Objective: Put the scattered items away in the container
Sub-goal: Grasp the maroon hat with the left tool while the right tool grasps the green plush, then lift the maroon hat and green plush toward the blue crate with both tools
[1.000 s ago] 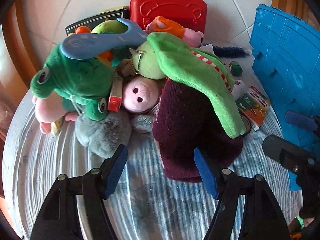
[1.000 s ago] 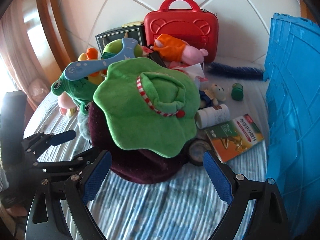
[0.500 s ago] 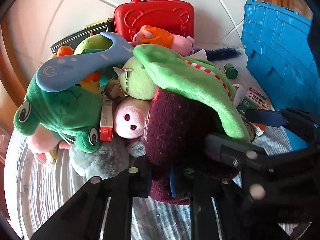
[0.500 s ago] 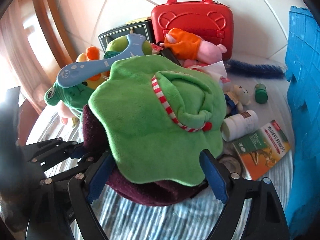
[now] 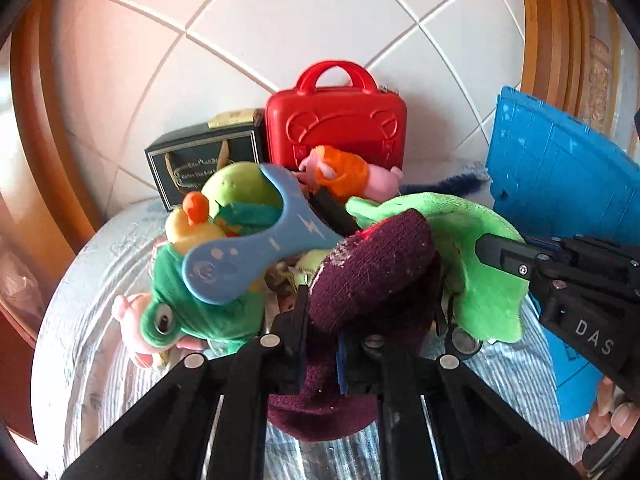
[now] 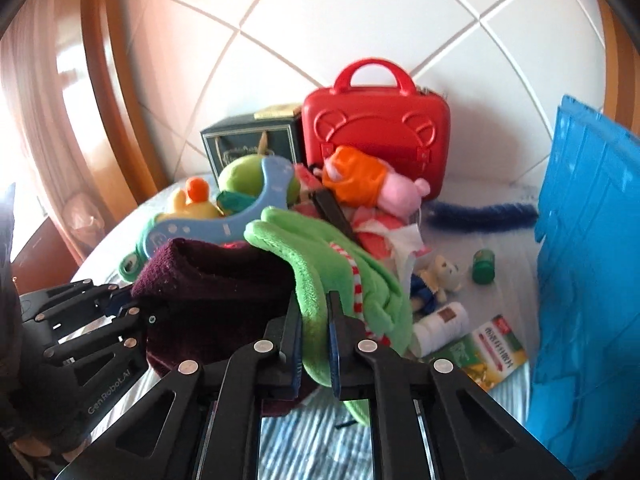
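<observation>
Blue crate [image 6: 588, 280] stands beside toys; red case [image 6: 376, 136] shut.

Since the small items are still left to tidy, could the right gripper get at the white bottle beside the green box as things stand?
Probably not yet: the right gripper is shut on the green plush cloth, so its fingers are occupied, though the white bottle itself lies uncovered.

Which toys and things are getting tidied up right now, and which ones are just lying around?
In the job:
- maroon knit item, pinched by the left hand-held gripper
- green plush cloth, pinched by the right hand-held gripper
- blue container

Just lying about:
- red case
- frog plush
- white bottle
- small teddy
</observation>
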Motion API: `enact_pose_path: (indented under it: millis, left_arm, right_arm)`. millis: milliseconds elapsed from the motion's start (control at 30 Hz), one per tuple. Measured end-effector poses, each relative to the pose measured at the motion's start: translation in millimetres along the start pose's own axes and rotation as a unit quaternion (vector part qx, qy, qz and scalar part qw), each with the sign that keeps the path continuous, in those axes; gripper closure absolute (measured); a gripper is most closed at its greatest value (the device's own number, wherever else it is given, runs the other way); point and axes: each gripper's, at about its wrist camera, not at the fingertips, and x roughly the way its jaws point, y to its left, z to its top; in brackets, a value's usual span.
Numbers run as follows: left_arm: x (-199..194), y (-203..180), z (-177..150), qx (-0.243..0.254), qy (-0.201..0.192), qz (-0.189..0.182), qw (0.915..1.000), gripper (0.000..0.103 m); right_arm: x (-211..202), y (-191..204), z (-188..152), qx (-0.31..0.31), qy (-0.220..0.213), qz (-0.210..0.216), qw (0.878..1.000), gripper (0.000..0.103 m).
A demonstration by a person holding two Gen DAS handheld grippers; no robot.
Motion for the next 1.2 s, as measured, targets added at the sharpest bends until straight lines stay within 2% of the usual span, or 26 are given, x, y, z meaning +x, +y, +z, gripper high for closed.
enact_pose_path:
  millis: [100, 400, 533, 667, 800, 933, 1067, 1200]
  left_arm:
    - [-28, 7, 15, 0.000, -0.028, 0.020, 0.9994, 0.093]
    - [-95, 35, 39, -0.012, -0.088, 0.042, 0.9952, 0.093]
    - [-109, 48, 45, -0.014, -0.096, 0.061, 0.9934, 0.093]
    - [-108, 64, 43, -0.020, -0.086, 0.072, 0.9934, 0.092]
    - [-110, 61, 43, -0.016, -0.079, 0.051, 0.9954, 0.093]
    - [-118, 32, 61, 0.003, -0.096, 0.022, 0.9952, 0.093]
    - [-137, -17, 92, 0.026, -0.117, -0.025, 0.9924, 0.093]
    - [-161, -84, 124, 0.048, -0.137, -0.079, 0.9862, 0.093]
  right_arm:
    - [-23, 10, 22, -0.009, -0.028, -0.003, 1.000, 0.093]
    - [-88, 45, 61, -0.042, -0.099, -0.010, 0.994, 0.094]
    - [-113, 56, 78, -0.050, -0.125, -0.020, 0.991, 0.094]
    - [-140, 55, 99, -0.046, -0.154, -0.044, 0.986, 0.095]
    - [-176, 45, 116, -0.035, -0.178, -0.075, 0.981, 0.095]
    - [-215, 26, 124, -0.018, -0.198, -0.118, 0.973, 0.095]
    - [-263, -3, 125, 0.002, -0.216, -0.164, 0.963, 0.095]
    - [-317, -47, 124, 0.023, -0.232, -0.215, 0.948, 0.095]
